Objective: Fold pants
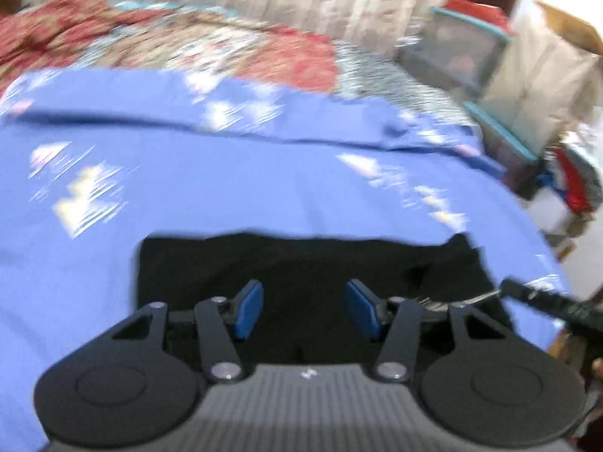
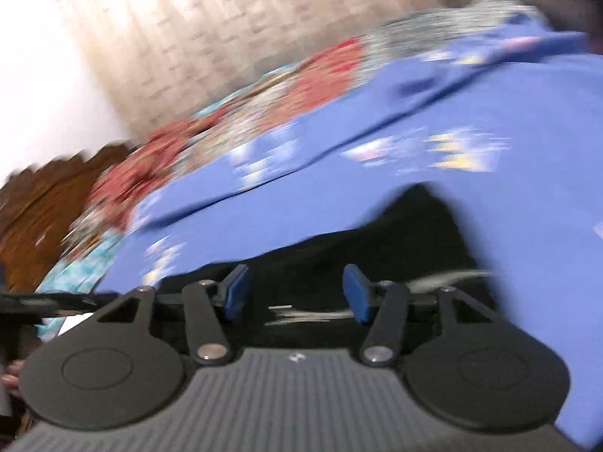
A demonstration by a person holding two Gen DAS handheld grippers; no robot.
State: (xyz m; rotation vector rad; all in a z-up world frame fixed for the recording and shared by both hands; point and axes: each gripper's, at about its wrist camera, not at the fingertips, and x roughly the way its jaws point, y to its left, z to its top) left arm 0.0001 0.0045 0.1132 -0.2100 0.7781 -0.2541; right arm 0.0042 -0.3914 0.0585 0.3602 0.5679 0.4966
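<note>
The black pants point(image 1: 309, 263) lie as a compact folded bundle on a blue patterned sheet point(image 1: 226, 188). My left gripper point(image 1: 305, 310) is open and empty just above the near part of the pants. The right gripper's dark body shows at the right edge of the left wrist view point(image 1: 557, 305). In the right wrist view the pants point(image 2: 377, 252) lie under my right gripper point(image 2: 297, 293), which is open and empty. Both views are blurred by motion.
A red and teal floral blanket point(image 1: 169, 41) is bunched at the back of the bed. A teal-rimmed box point(image 1: 459, 52) and a beige bag point(image 1: 542, 86) stand at the right. A wooden headboard point(image 2: 41, 203) is at the left, a curtain point(image 2: 245, 30) behind.
</note>
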